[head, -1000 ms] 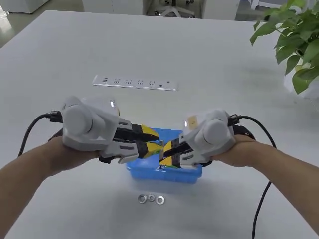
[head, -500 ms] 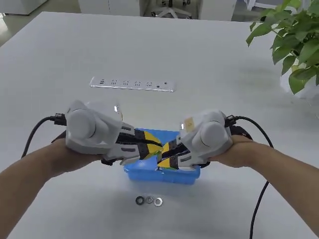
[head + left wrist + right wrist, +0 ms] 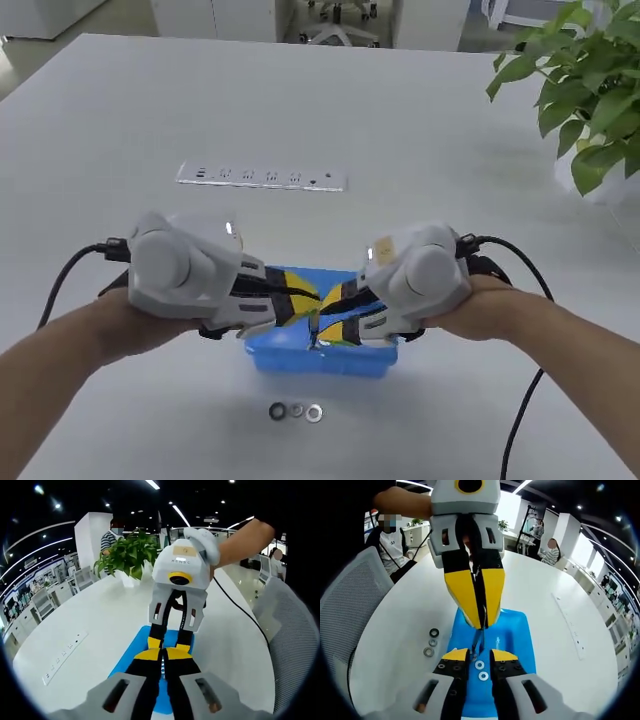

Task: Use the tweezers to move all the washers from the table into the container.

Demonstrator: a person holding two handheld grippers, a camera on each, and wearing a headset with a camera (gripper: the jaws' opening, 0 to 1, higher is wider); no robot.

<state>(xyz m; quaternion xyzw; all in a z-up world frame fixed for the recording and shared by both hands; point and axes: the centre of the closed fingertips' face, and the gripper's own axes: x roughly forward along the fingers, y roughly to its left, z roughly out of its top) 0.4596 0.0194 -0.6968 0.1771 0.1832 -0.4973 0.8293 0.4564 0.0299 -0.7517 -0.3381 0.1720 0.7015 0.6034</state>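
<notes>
Hovering over the blue container (image 3: 330,362), the two grippers faced each other, tip to tip. The left gripper (image 3: 163,655) had its jaws pressed shut on the tweezers (image 3: 479,639), whose thin tips pointed down into the container. The right gripper (image 3: 480,656) had its jaws a little apart, with the tweezer tips between them; whether they touched the tweezers could not be told. Inside the container, just beneath the right jaws, lay two washers (image 3: 480,665). On the white counter (image 3: 420,150), just beside the container's wall nearest the person, sat three more washers (image 3: 296,411) in a short row, apart from both grippers.
</notes>
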